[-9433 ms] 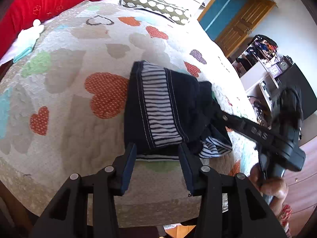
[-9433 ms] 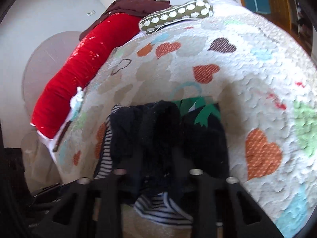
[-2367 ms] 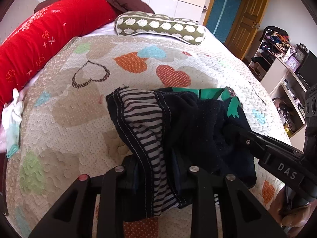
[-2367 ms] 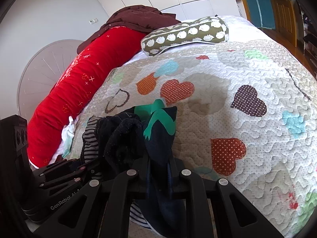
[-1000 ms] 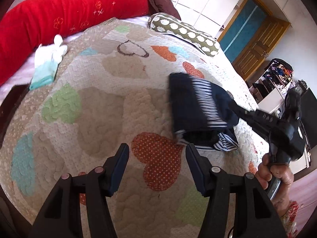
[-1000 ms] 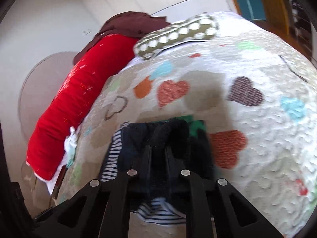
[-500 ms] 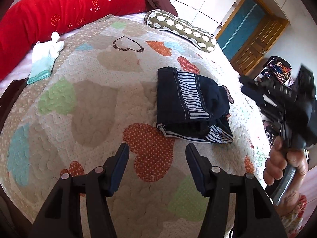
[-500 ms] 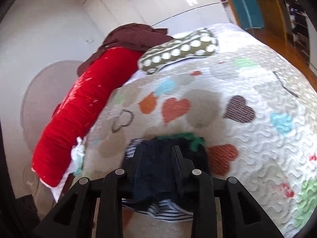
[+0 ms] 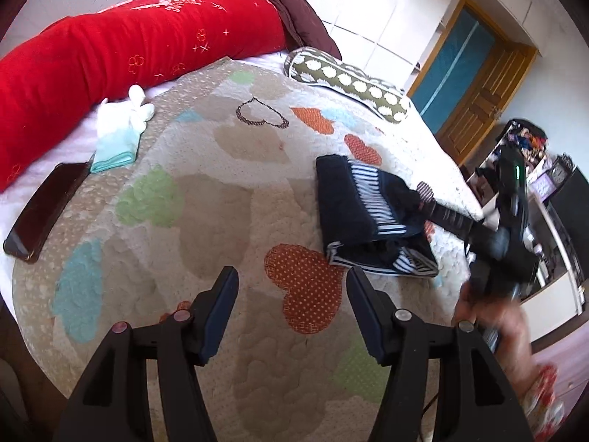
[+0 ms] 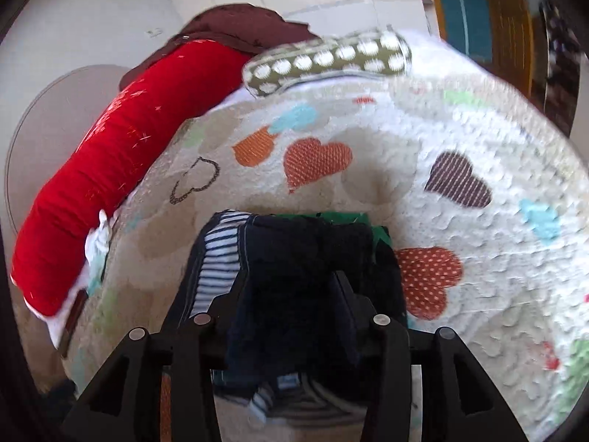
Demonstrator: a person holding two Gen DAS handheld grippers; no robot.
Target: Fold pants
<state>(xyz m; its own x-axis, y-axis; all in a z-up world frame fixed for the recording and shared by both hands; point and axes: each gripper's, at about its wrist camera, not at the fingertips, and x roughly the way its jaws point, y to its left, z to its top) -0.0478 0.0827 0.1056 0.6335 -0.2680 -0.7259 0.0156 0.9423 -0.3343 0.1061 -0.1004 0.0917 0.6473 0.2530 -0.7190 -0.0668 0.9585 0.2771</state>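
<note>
The folded dark navy pants point(image 9: 362, 213) with white-striped lining lie on the heart-patterned quilt point(image 9: 206, 199), right of centre in the left wrist view. My left gripper point(image 9: 291, 305) is open and empty, held back over the quilt, apart from the pants. My right gripper point(image 10: 291, 287) is open with its jaws spread over the top of the folded pants point(image 10: 302, 258). In the left wrist view its fingers point(image 9: 438, 213) rest at the right edge of the pile.
A long red bolster point(image 9: 110, 59) and a green dotted pillow point(image 9: 346, 81) lie at the far side of the bed. A white and mint cloth point(image 9: 117, 132) and a dark phone point(image 9: 44, 210) lie at the left. A shelf point(image 9: 522, 154) stands right of the bed.
The left gripper has let go of the pants and drawn back. The right gripper has opened, lifted off, then come back down over the folded pile.
</note>
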